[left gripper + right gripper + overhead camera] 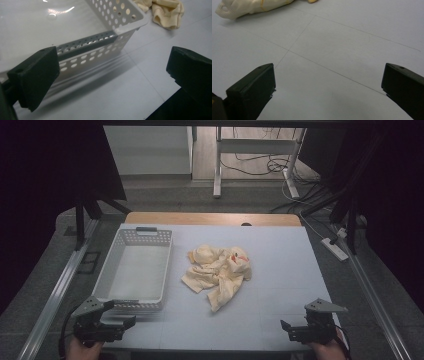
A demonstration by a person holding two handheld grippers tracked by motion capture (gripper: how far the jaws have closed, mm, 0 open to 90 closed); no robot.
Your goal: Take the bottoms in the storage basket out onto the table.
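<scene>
High view: above, facing forward-down over table [280,310]. Gripper views: low, close; all share cloth [220,272].

Room: dim, with black edges in the high view.
Table [280,270]: evenly lit from above, pale grey.
Glare: white streaks on the basket [105,47] floor.
Shadows: soft, under the basket wall.
Focus: jaws close to both gripper cameras are blurred.

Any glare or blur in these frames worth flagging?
Left gripper view: bright glare streaks on the basket floor, near jaws soft. Right gripper view: even light, the cloth slightly soft at the top edge. High view: dim surroundings, table evenly lit.
</scene>
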